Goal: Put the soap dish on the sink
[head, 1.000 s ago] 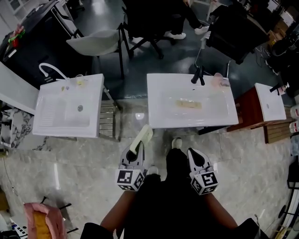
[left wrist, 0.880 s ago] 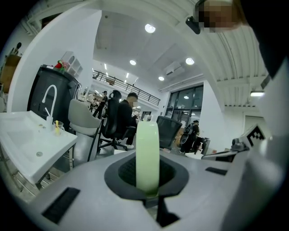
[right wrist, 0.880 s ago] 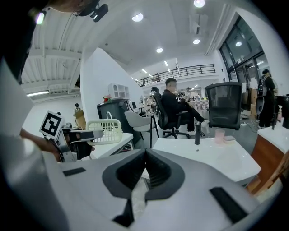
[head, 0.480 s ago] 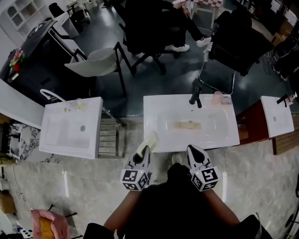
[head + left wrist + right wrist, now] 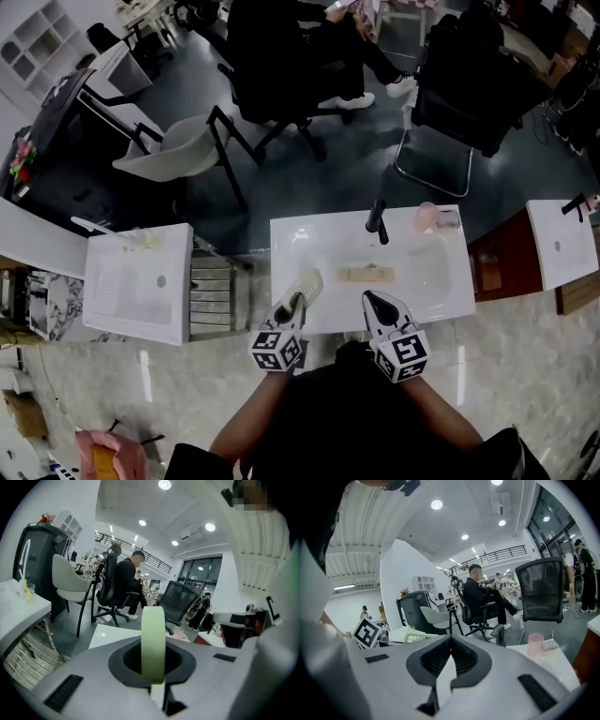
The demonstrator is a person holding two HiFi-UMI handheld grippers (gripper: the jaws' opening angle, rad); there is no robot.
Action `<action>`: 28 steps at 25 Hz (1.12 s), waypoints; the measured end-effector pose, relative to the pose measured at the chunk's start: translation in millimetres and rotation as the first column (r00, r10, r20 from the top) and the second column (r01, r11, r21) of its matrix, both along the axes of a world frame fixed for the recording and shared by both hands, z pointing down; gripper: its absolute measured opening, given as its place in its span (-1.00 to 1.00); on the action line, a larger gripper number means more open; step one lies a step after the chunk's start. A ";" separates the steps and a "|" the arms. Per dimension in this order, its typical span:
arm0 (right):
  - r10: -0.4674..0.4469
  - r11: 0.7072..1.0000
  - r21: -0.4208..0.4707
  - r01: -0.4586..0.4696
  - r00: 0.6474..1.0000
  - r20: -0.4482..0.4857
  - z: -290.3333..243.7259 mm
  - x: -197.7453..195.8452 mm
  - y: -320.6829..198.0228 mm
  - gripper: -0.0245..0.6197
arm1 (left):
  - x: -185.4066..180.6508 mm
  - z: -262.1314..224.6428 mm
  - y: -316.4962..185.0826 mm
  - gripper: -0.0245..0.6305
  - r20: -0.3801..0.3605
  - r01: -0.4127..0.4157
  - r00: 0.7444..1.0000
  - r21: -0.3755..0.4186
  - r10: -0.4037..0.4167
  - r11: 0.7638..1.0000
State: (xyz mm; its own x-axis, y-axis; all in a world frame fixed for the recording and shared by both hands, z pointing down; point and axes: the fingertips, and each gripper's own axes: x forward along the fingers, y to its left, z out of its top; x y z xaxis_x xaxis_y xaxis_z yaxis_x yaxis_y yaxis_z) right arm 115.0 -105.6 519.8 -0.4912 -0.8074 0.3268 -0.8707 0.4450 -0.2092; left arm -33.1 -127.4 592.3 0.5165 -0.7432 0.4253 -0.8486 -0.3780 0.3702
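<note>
A pale tiled floor runs under me up to a white rectangular sink (image 5: 291,244), with dark glossy floor and office chairs beyond it. Both my forearms reach forward from my body, side by side, and end at the sink's near edge.

My left gripper (image 5: 298,302) points toward the back of the sink and tips a little downward. Its jaws are clamped on one end of the pale green, oblong plastic soap dish (image 5: 309,284). The dish sticks out ahead of the jaws, angled up and to the right over the sink's front-left part. Whether it touches the sink I cannot tell. In the left gripper view it stands on edge between the jaws, as a narrow upright green band with a rounded top.

My right gripper (image 5: 370,298) sits just beside the left, over the front rim, with its jaws closed together and nothing between them.

At the back of the sink stands a black tap (image 5: 377,220), with a pink cup (image 5: 427,217) to its right.
</note>
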 end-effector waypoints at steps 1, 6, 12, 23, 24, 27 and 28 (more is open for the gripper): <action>0.000 1.000 -0.009 0.000 1.000 0.005 3.7 4.5 -5.7 -0.93 | 5.4 4.6 -7.9 -0.86 0.006 -0.002 1.000 -0.004 0.002 1.000; -0.024 0.999 -0.032 0.024 1.000 0.018 18.9 25.7 -31.5 -0.93 | 26.4 28.4 -42.9 -0.86 0.037 -0.010 0.999 -0.038 0.011 0.999; -0.078 0.995 -0.066 0.080 0.997 0.027 34.1 31.3 -59.0 -0.93 | 40.1 47.2 -86.9 -0.86 0.044 0.004 0.999 -0.079 -0.001 0.997; -0.195 0.974 -0.116 0.196 0.981 0.020 53.7 -4.1 -80.5 -0.93 | 33.2 96.5 -144.0 -0.86 -0.019 0.013 1.000 -0.232 -0.018 0.973; -0.198 0.973 -0.120 0.199 0.980 0.015 55.6 -7.1 -82.1 -0.93 | 31.1 101.0 -148.7 -0.86 -0.027 0.015 0.999 -0.240 -0.022 0.971; -0.176 0.976 -0.134 0.175 0.984 -0.001 62.6 -8.5 -92.0 -0.93 | 31.1 114.5 -165.2 -0.86 -0.051 0.004 0.999 -0.257 -0.017 0.967; -0.168 0.977 -0.138 0.165 0.986 -0.008 64.4 -9.2 -96.0 -0.93 | 32.4 118.4 -171.6 -0.86 -0.057 -0.010 0.998 -0.259 -0.005 0.966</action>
